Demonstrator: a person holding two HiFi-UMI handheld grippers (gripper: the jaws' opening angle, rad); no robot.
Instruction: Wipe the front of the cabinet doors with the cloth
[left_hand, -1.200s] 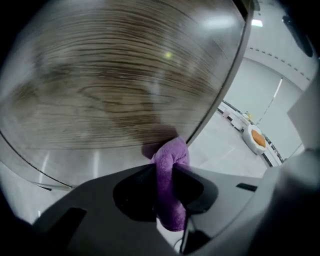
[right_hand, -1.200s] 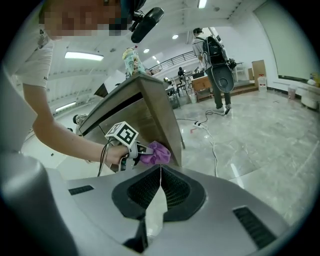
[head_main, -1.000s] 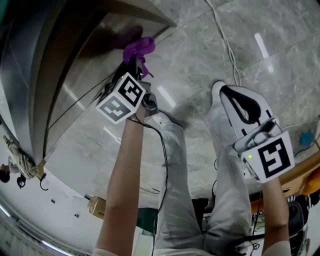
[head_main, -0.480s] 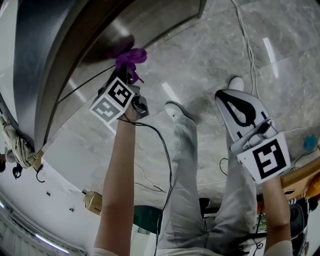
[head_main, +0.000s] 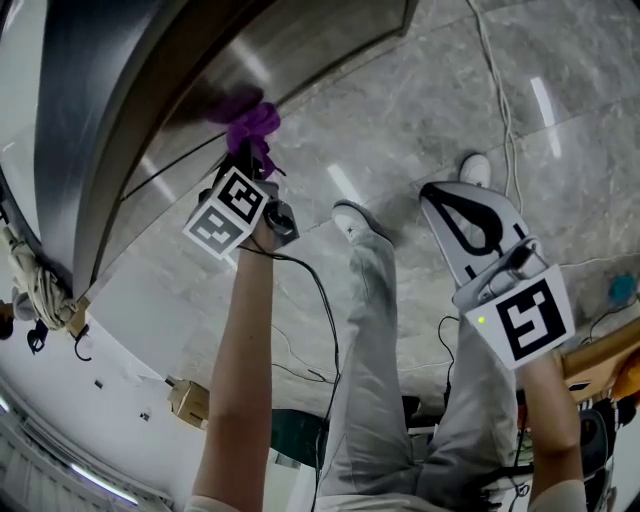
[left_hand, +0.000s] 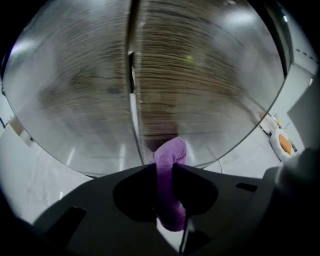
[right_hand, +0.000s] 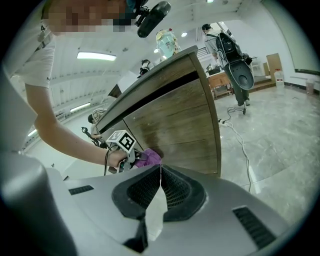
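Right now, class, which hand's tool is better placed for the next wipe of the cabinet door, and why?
Left. The left tool is shut on the purple cloth, right at the cabinet door. The right tool is shut, empty, and held well back from it.

The glossy grey marble floor (head_main: 420, 110) carries the cabinet (head_main: 300, 45), which stands along its upper left part. A white cable (head_main: 497, 90) trails over the tiles near the cabinet's corner. The person's white shoes (head_main: 350, 215) stand on the tiles just beside the cabinet's base.
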